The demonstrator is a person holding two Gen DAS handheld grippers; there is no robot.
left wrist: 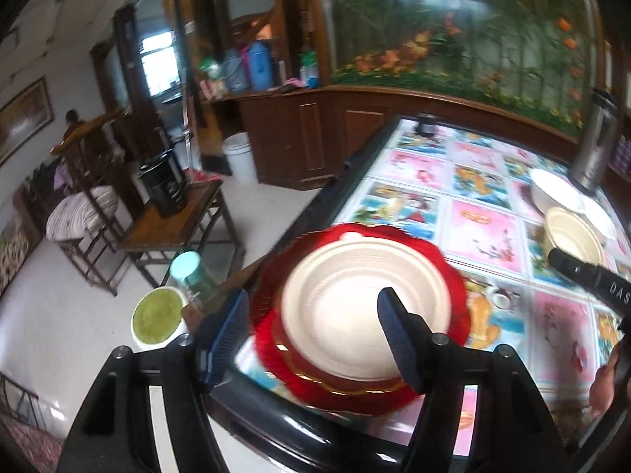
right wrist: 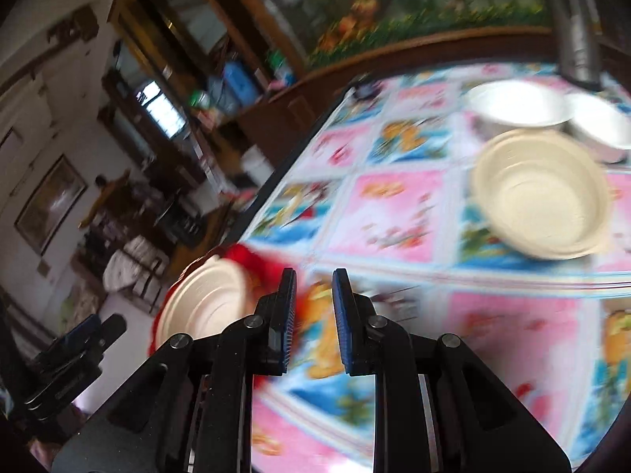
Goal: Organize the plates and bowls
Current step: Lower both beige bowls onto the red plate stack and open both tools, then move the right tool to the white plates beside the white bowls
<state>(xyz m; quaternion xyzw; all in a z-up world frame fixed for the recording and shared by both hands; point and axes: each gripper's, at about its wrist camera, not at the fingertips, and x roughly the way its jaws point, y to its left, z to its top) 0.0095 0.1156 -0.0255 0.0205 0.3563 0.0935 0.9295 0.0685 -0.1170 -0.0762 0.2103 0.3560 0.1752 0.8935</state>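
1. Left gripper (left wrist: 311, 315) has its blue-padded jaws spread wide with nothing pinched between them. It's hanging over the near corner of the table (left wrist: 485, 236), which has a glossy cartoon-print cover.
2. Right under it: a cream round paper plate (left wrist: 364, 307) sitting on a red scalloped plastic plate (left wrist: 453, 276), stacked at the table's edge.
3. Right gripper (right wrist: 313, 323) has jaws only a narrow gap apart, holding nothing, just cartoon cover showing through. That view's pretty smeared.
4. From the right wrist, the plate stack is at about 9 o'clock, and a cream paper bowl (right wrist: 540, 197) sits at 2 o'clock.
5. Behind that bowl, two white bowls (right wrist: 516, 108) side by side, with a steel flask (right wrist: 577, 35) further back at 1 o'clock.
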